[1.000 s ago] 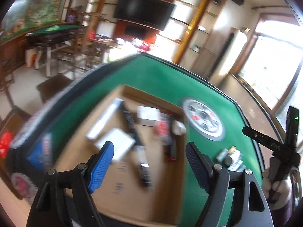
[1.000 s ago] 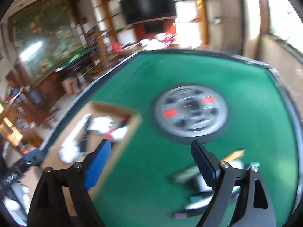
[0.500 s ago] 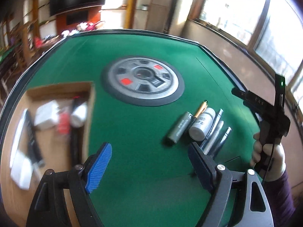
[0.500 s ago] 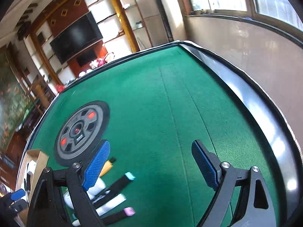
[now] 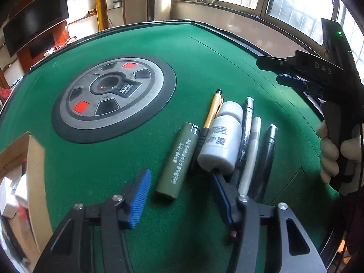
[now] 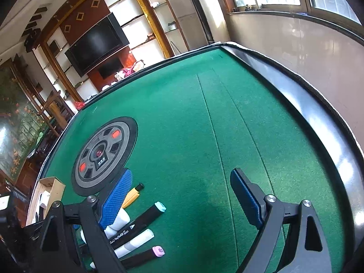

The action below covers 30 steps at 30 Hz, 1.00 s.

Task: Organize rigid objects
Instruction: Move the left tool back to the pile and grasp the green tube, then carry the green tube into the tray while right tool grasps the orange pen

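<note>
Green felt table [image 5: 204, 52] with a black rim, a round grey control panel [image 5: 113, 97] set into its middle. Cardboard box [image 5: 36, 173] at the left edge. In a tight row on the felt: green lighter [image 5: 179, 159], orange pen [image 5: 212, 111], white bottle [image 5: 224, 141], three markers [image 5: 248, 134] side by side. Left hand-held gripper [image 5: 179, 200] wide open, low over the lighter's near end. Right hand-held gripper [image 6: 182, 200] open too, holding nothing. Beyond: television [image 6: 97, 43], shelves, big windows.
</note>
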{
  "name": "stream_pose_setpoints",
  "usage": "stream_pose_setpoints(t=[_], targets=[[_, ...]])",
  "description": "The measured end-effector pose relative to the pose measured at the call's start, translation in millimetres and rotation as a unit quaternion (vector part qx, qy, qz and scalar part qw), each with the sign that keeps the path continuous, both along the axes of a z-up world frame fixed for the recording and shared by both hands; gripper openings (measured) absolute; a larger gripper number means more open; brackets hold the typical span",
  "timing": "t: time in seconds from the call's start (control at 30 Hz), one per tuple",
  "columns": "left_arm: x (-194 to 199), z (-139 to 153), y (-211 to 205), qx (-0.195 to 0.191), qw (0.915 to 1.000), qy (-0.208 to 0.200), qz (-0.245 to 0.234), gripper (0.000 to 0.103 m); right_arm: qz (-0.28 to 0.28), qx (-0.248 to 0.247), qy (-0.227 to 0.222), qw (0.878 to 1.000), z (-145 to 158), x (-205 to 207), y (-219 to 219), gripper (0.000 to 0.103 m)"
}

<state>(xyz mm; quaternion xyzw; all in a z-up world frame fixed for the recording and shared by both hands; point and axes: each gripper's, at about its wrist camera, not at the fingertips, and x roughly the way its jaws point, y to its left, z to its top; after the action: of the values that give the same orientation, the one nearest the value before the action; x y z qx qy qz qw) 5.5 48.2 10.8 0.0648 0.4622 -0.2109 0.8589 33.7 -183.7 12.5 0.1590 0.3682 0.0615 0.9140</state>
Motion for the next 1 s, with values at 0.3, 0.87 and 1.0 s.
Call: stream_pose_setpoints(t=[0.3, 0.87, 1.0], targets=[[4.3, 0.8, -13.4, 0.010, 0.9998, -0.013, -0.012, 0.029, 0.002, -0.004, 0.011, 1.000, -3.4, 4.0, 0.2, 0.087], [-2.6, 0.4, -18.0, 0.023, 0.9992, -0.026, 0.020, 0.022, 0.003, -0.010, 0.022, 1.000, -8.1, 6.6, -1.2, 0.087], [-8.2, 2.6, -10.4, 0.008, 0.9992, -0.026, 0.031, 0.021, 0.009, -0.014, 0.026, 1.000, -9.3, 7.9, 1.6, 0.087]])
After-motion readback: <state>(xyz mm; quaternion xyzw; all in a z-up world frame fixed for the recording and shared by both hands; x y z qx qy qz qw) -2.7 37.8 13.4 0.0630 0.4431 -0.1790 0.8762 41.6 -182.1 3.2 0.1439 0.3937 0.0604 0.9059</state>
